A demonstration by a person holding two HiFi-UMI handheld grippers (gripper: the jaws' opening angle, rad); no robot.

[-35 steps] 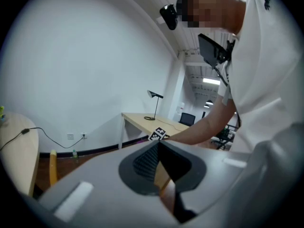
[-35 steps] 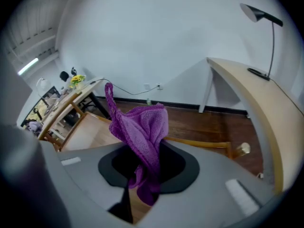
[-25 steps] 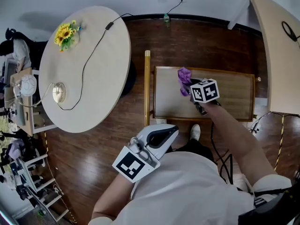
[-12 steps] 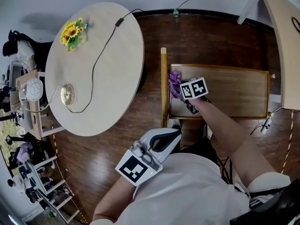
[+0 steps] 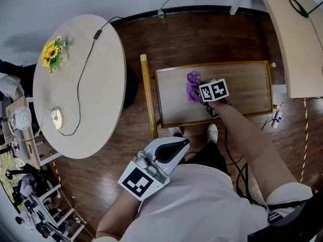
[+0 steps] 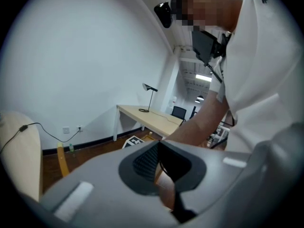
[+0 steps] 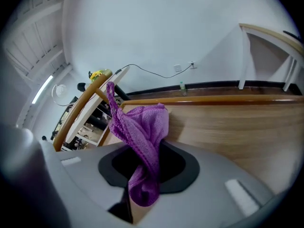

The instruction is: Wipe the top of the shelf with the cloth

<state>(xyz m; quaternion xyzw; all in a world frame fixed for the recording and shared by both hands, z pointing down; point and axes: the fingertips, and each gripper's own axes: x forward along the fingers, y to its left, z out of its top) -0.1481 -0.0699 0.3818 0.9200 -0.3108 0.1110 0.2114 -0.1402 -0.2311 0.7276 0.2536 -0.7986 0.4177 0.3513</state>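
Observation:
A purple cloth (image 5: pixel 193 86) lies bunched on the wooden shelf top (image 5: pixel 242 87), left of its middle. My right gripper (image 5: pixel 200 94) is shut on the cloth, which hangs out between its jaws in the right gripper view as a purple cloth (image 7: pixel 140 136) over the shelf top (image 7: pixel 228 127). My left gripper (image 5: pixel 171 147) is held close to the person's torso, away from the shelf. In the left gripper view its jaws are together with nothing between them.
A round pale table (image 5: pixel 75 84) with sunflowers (image 5: pixel 51 52), a cable and a small lamp stands left of the shelf. A wooden rail (image 5: pixel 148 96) runs along the shelf's left end. A long desk (image 5: pixel 298 34) is at the upper right. Dark wood floor (image 5: pixel 202 34) surrounds the shelf.
My right gripper with the cloth slid from the shelf's left edge toward the middle of the top. The left gripper stayed near the body.

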